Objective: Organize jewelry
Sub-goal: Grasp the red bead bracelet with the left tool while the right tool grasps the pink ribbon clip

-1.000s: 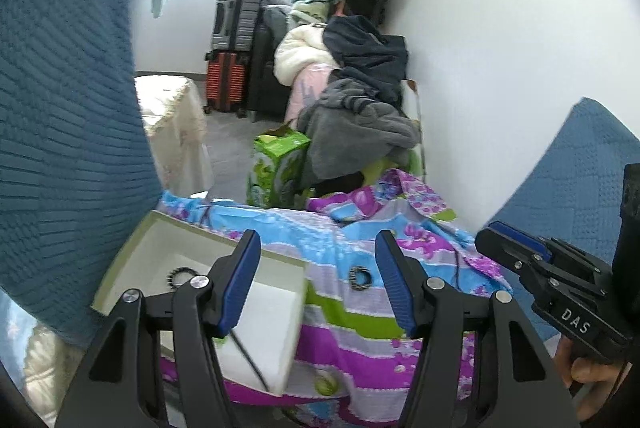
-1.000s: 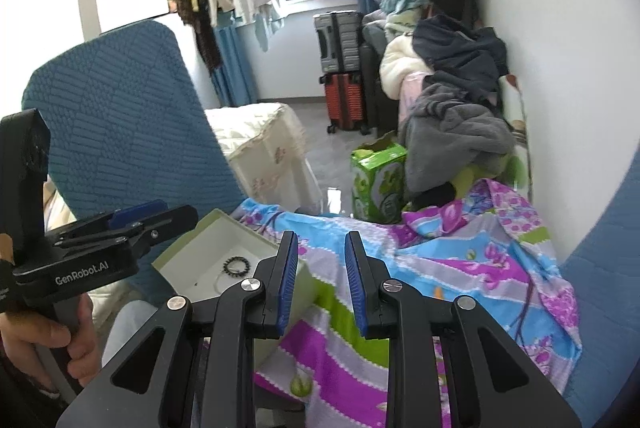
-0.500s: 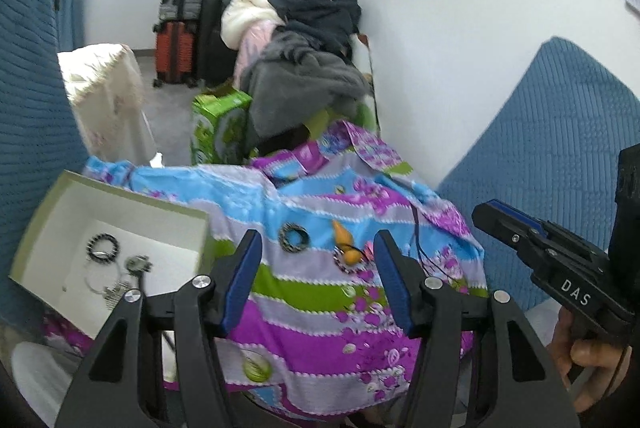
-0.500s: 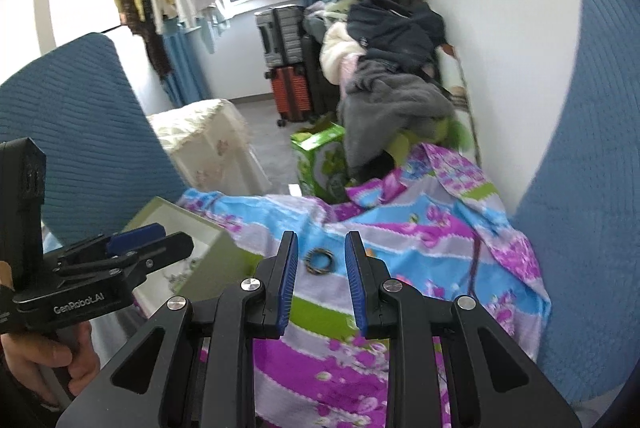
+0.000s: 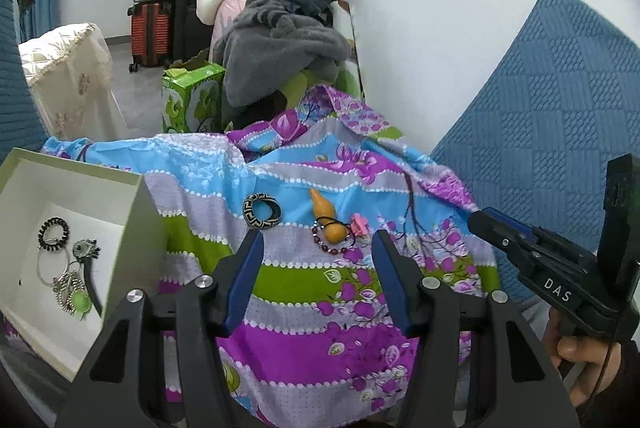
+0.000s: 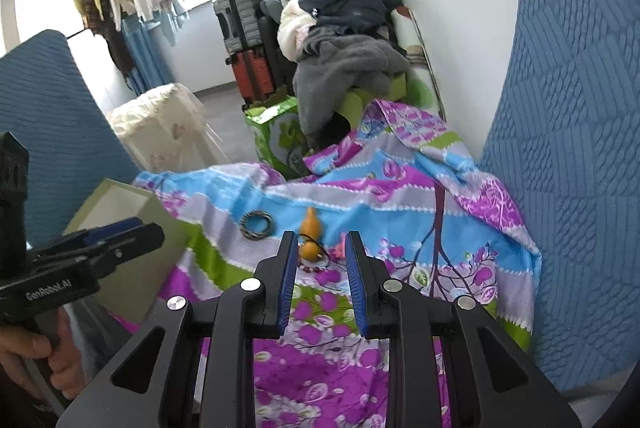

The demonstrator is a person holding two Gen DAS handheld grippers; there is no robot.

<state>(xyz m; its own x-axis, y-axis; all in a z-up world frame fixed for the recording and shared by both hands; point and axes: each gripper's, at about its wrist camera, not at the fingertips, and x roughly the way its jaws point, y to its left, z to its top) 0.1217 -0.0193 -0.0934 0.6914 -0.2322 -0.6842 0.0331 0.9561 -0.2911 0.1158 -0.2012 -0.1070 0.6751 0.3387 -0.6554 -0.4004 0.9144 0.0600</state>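
Observation:
A floral cloth (image 5: 320,308) bears a black patterned ring (image 5: 262,211), an orange gourd pendant (image 5: 328,216) on a dark red bead bracelet (image 5: 334,249), and a pink flower piece (image 5: 359,224). At the left, an open white box (image 5: 80,184) holds a black bead bracelet (image 5: 53,234) and a keyring with charms (image 5: 76,284). My left gripper (image 5: 318,236) hovers open and empty just short of the gourd. My right gripper (image 6: 321,236) hangs over the same gourd (image 6: 311,232), jaws narrowly apart with nothing between them. The ring (image 6: 258,224) lies to its left.
Blue quilted chair backs (image 5: 560,100) flank the cloth on both sides. Beyond it stand a green carton (image 5: 192,96), a heap of clothes (image 5: 280,28), suitcases (image 5: 156,4) and a cream-covered stool (image 5: 68,68). A hand (image 6: 28,360) holds the left gripper's handle.
Both grippers have come down and forward toward the cloth, and tilted downward. The ring, gourd and bracelet now lie close ahead. Neither pair of jaws has visibly changed its gap.

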